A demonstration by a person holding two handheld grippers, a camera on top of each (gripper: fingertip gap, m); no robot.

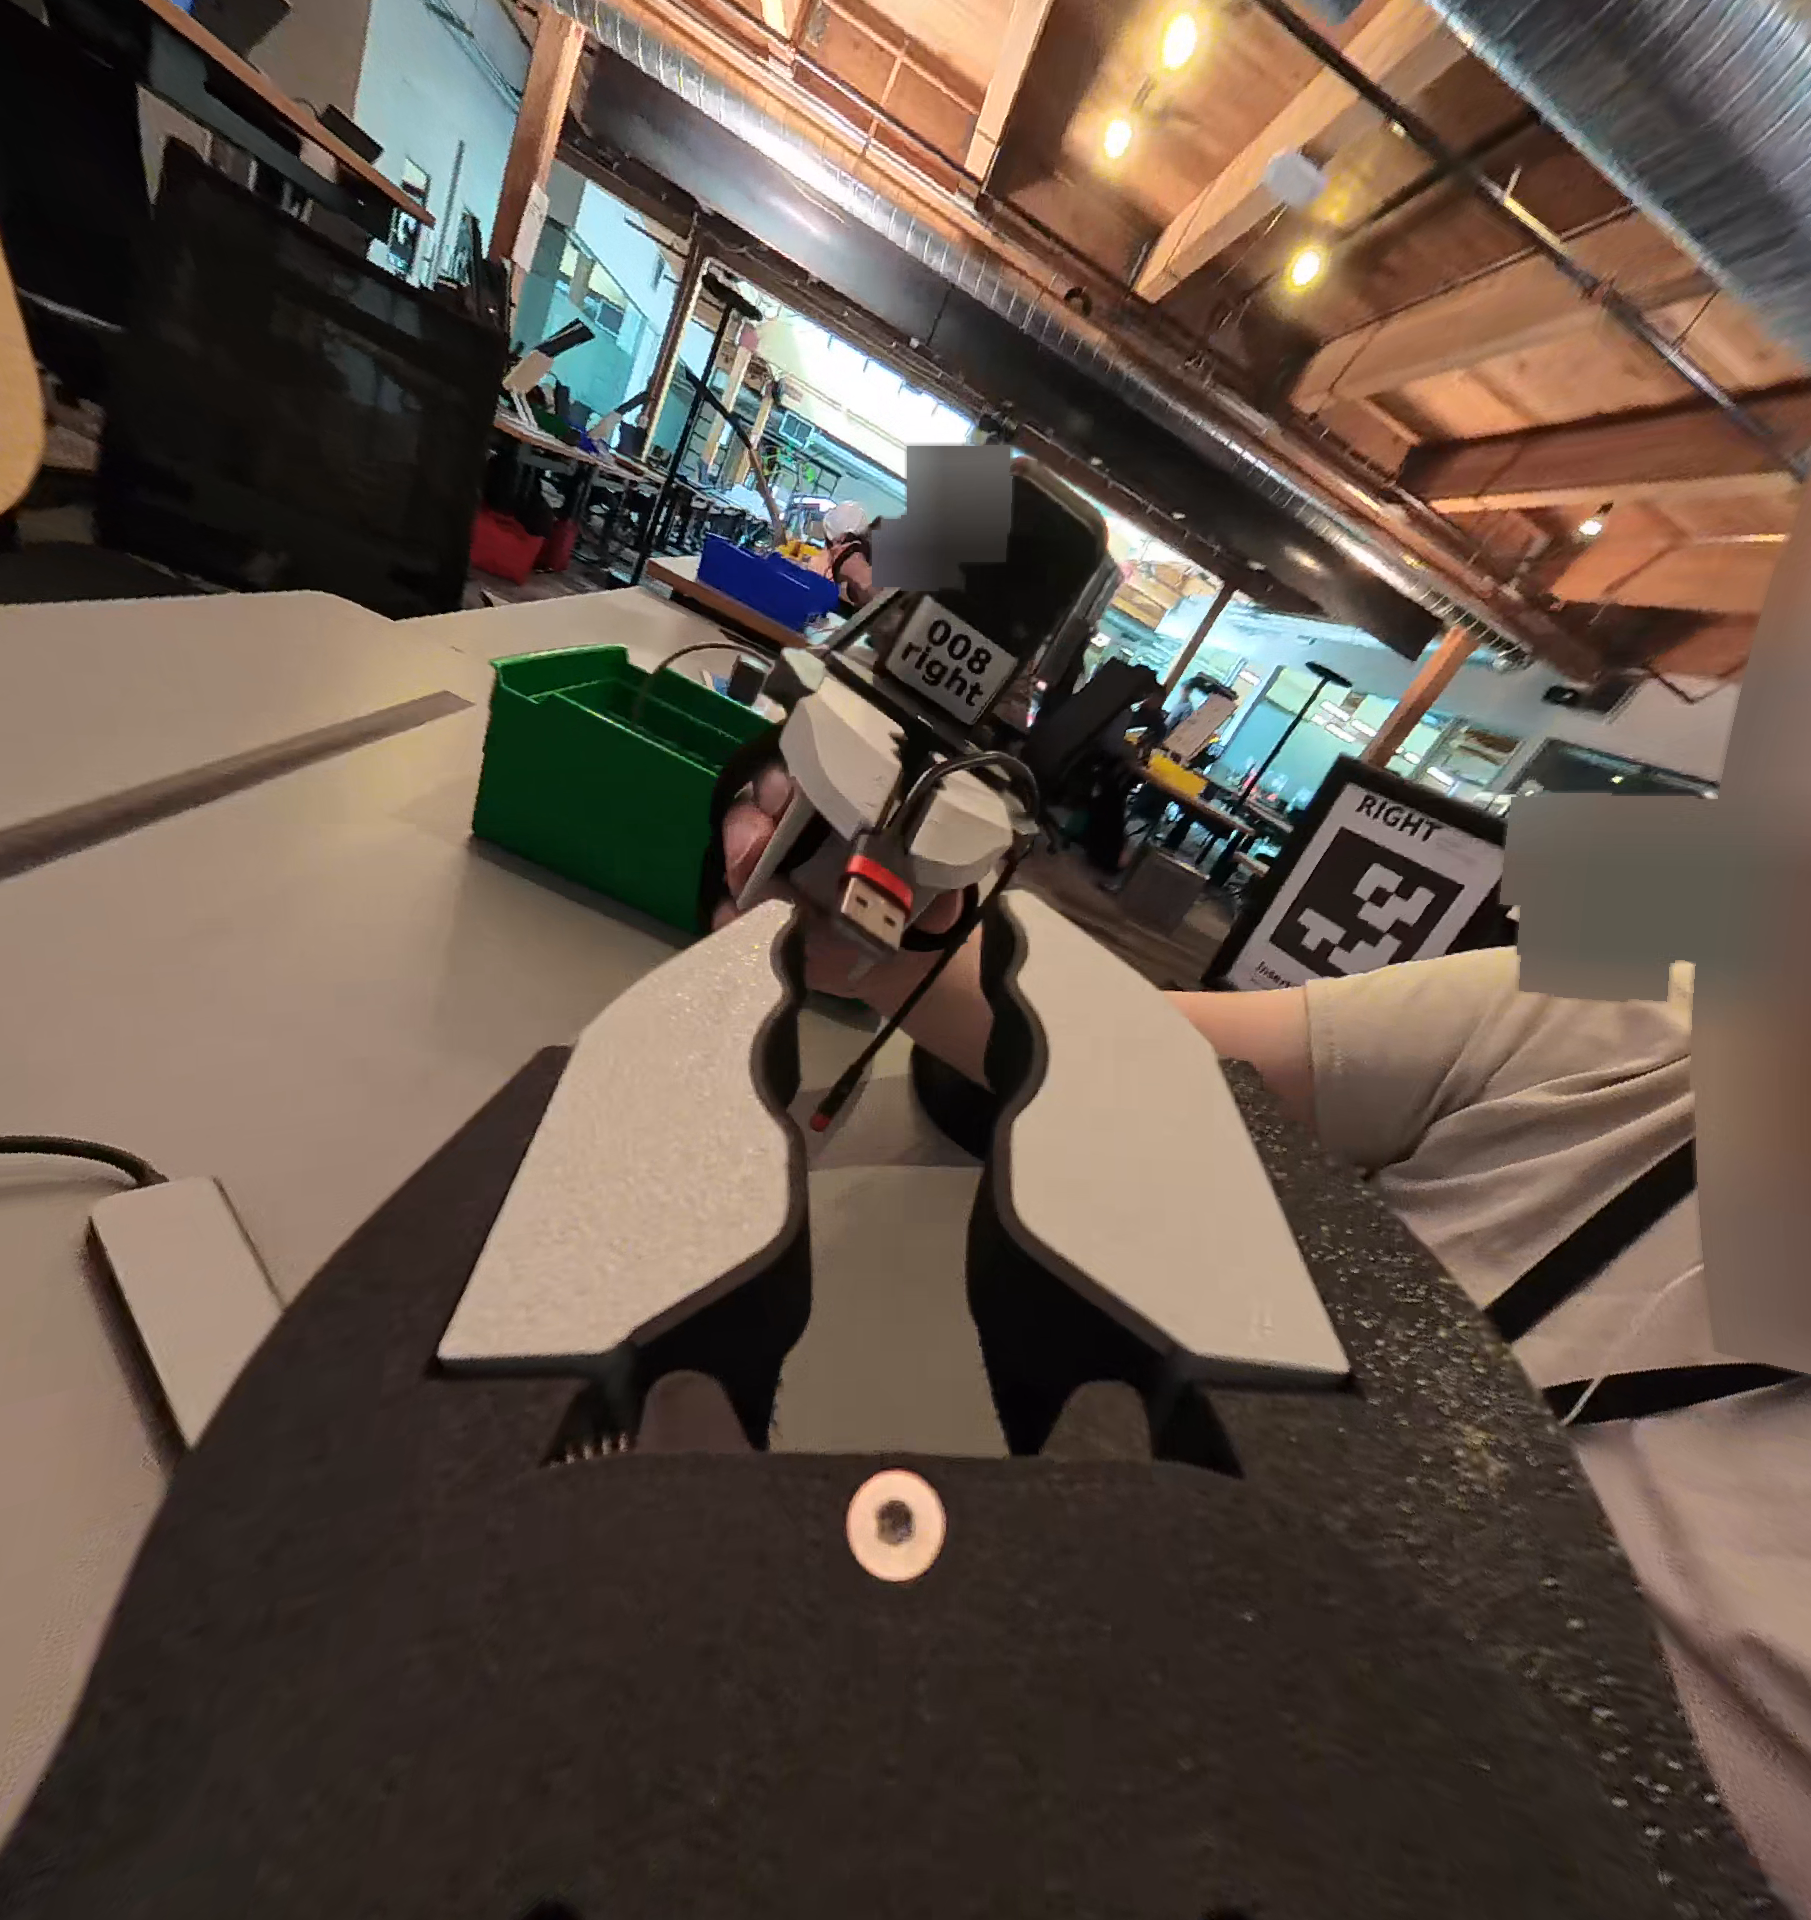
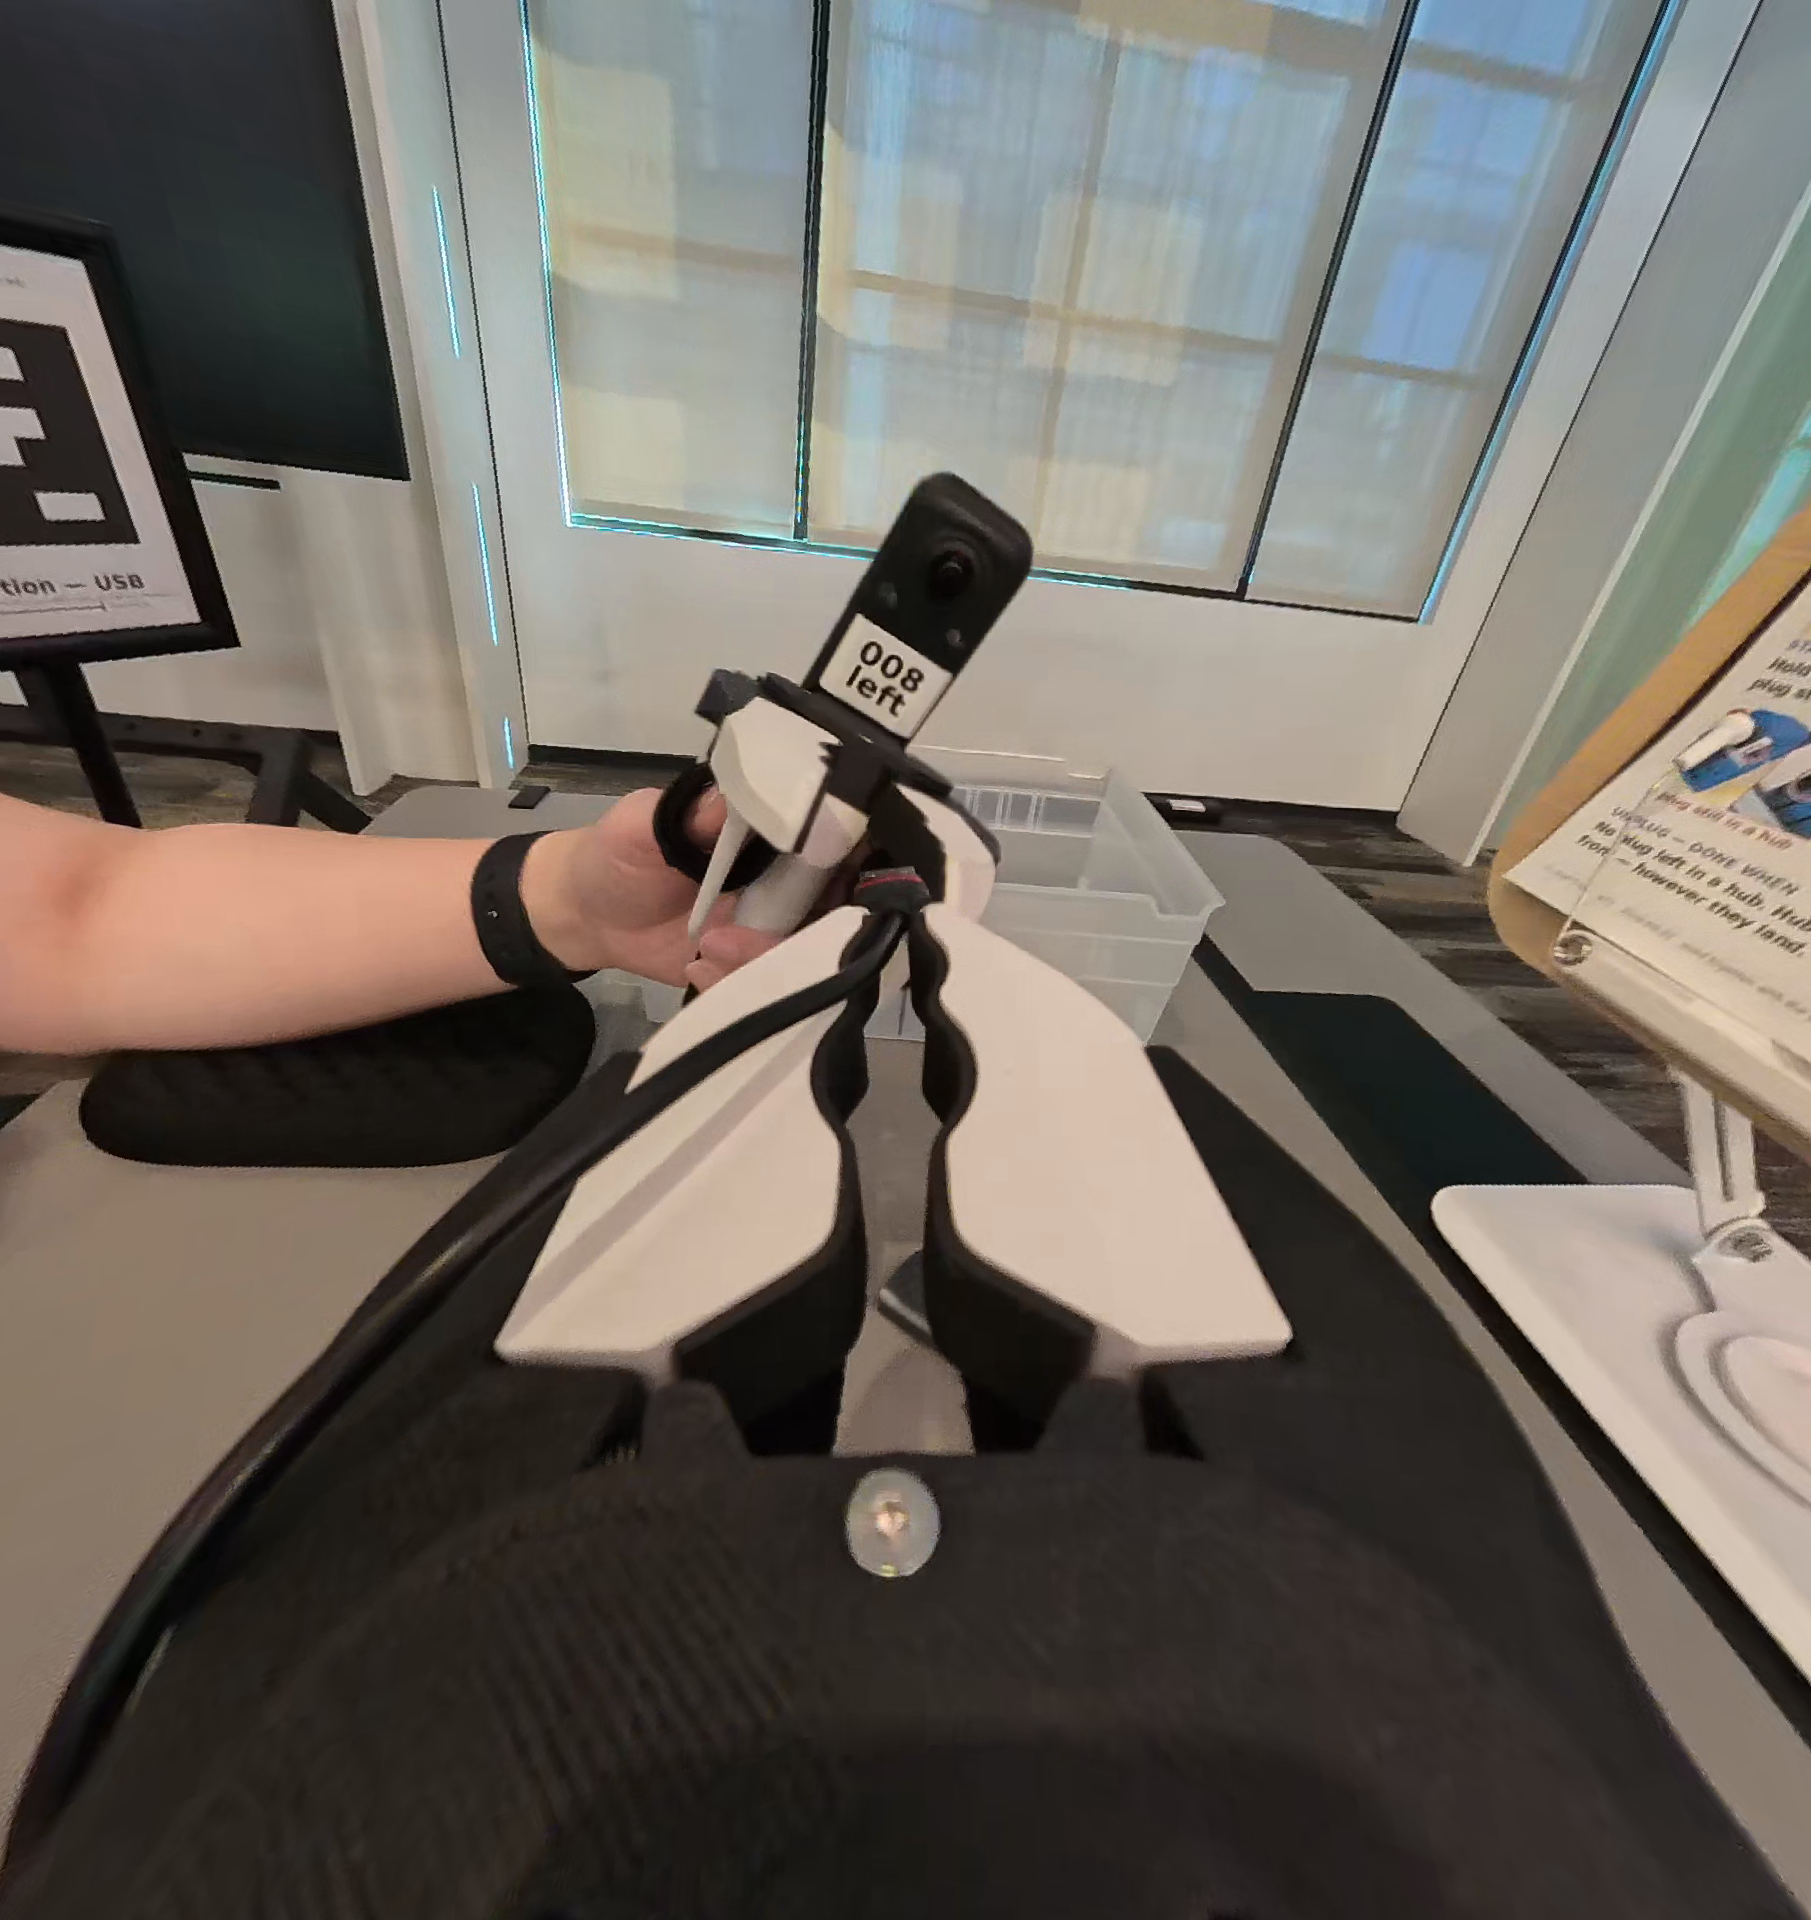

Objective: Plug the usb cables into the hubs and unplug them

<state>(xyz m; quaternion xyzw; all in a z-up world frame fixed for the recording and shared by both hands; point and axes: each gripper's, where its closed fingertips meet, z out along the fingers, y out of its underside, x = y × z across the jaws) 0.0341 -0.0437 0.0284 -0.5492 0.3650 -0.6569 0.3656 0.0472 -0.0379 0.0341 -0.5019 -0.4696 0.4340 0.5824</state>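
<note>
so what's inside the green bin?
The green bin shows inner dividers, with a thin dark cable arching up out of it. The right hand-held gripper covers its far corner, and the bin's own walls hide the bottom, so any other contents can't be seen.

Probably a workshop or lab: exposed timber ceiling beams (image 1: 1244,208), silver ductwork (image 1: 1659,156), rows of benches (image 1: 610,468) with storage bins (image 1: 766,582), and a framed marker sign (image 2: 39,447).

Silver hub (image 1: 179,1288) half hidden behind left hand-held gripper (image 1: 885,971); its ports can't be seen. USB cable (image 2: 568,1122) runs off frame, far end unseen.
</note>
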